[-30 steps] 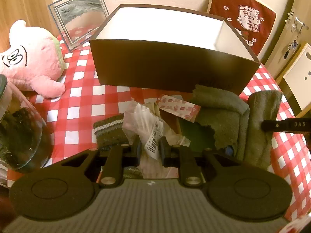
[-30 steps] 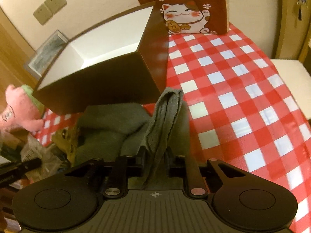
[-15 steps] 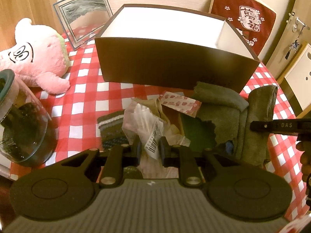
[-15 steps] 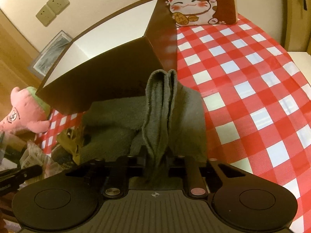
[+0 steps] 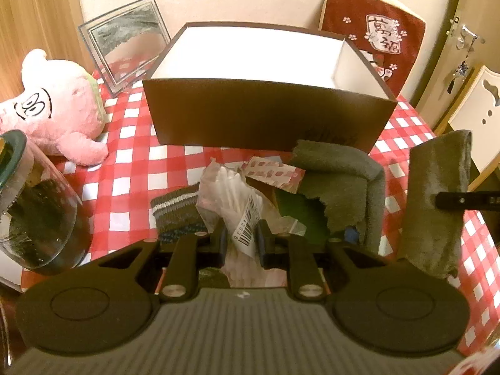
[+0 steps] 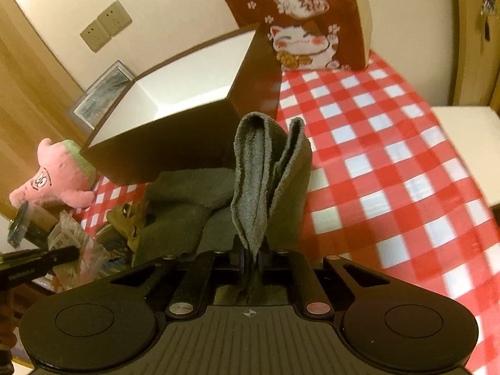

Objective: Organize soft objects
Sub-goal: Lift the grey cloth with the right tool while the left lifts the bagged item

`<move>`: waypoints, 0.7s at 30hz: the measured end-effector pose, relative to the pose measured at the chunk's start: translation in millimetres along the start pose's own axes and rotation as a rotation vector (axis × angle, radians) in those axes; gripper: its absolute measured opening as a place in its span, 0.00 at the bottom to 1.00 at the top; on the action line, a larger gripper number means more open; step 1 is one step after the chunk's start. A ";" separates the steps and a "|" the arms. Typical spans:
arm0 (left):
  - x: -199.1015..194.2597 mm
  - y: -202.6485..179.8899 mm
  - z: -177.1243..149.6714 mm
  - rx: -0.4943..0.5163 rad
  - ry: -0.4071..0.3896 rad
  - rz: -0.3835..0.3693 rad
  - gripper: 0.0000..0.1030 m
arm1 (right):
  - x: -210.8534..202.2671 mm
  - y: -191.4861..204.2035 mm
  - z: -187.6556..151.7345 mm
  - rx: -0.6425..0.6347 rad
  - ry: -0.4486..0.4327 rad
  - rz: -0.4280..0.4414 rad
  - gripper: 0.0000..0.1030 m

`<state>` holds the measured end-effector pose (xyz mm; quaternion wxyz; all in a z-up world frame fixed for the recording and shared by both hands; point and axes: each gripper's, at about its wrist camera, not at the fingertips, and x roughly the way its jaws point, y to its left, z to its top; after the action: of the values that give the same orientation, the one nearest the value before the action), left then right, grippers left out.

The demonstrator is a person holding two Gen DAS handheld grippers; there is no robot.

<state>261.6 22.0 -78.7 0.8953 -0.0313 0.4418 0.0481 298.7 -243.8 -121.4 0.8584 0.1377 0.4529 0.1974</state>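
Observation:
My right gripper (image 6: 251, 257) is shut on a folded grey towel (image 6: 256, 172) and holds it raised off the table; the towel also shows in the left wrist view (image 5: 434, 200). My left gripper (image 5: 240, 240) is shut on a clear plastic bag with a barcode label (image 5: 232, 200). A dark box with a white inside (image 5: 265, 87) stands behind the pile; it also shows in the right wrist view (image 6: 187, 106). A second grey towel (image 5: 340, 184), a striped sock (image 5: 175, 209) and a pink-patterned packet (image 5: 272, 172) lie in front of the box.
A pink plush toy (image 5: 59, 109) lies at the left by a glass picture frame (image 5: 125, 40). A glass jar with dark contents (image 5: 34, 212) stands at the near left. A red lucky-cat cushion (image 6: 309, 25) leans on the wall behind the box. The checked tablecloth (image 6: 390, 162) spreads to the right.
My right gripper has lifted the grey towel up off the pile. My left gripper has risen slightly with the bag still in it.

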 end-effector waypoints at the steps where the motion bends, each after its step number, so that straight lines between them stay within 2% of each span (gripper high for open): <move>1: -2.3 -0.3 -0.4 0.002 -0.004 0.000 0.17 | -6.4 -0.6 -0.1 -0.008 -0.007 0.000 0.07; 12: -29.4 -3.5 3.6 0.014 -0.066 -0.006 0.17 | -55.3 9.6 3.3 -0.097 -0.059 -0.008 0.07; 21: -44.0 -4.2 22.3 0.032 -0.132 -0.002 0.17 | -70.6 33.7 19.6 -0.145 -0.108 0.063 0.07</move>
<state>253.0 17.4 -30.2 0.9229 -0.0142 0.3825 0.0421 271.6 -247.9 -45.5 0.8827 0.0998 0.3859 0.2490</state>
